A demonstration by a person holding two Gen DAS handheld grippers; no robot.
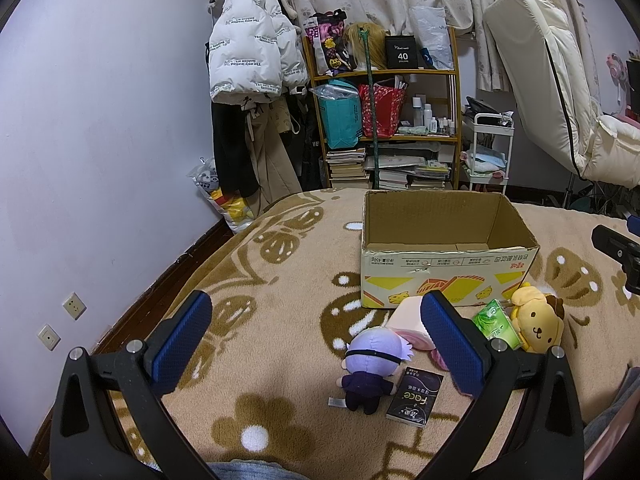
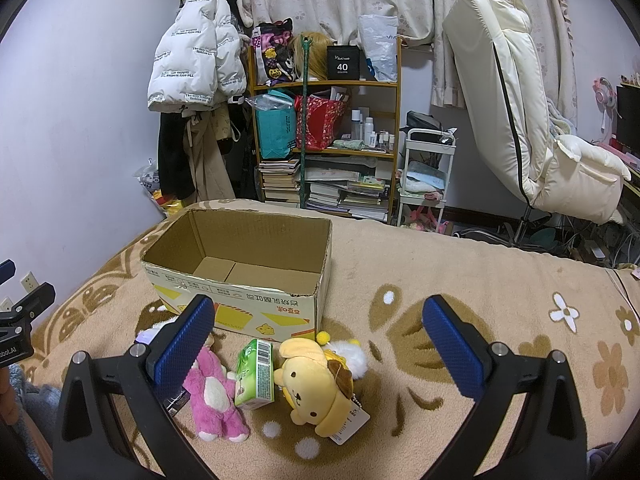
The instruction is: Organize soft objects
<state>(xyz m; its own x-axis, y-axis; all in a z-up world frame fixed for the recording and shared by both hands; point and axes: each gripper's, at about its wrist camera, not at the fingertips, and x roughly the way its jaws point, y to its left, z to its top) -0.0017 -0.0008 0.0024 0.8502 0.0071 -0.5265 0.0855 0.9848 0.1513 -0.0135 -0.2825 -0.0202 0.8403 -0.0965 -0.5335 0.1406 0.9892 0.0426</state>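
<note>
Two claws held wide open, nothing gripped.
Left claw [image 1: 316, 344] & right claw [image 2: 318, 344] are held above bed blanket [image 2: 480, 280]; yellow plush [image 2: 316, 384], pink plush [image 2: 214, 396], green tissue pack [image 2: 256, 372] are seen just before empty cardboard box [image 2: 240, 264], mid-bed.

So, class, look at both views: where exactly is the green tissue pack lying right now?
The green tissue pack lies on the blanket just in front of the cardboard box, between the pink plush and the yellow dog plush.
</note>
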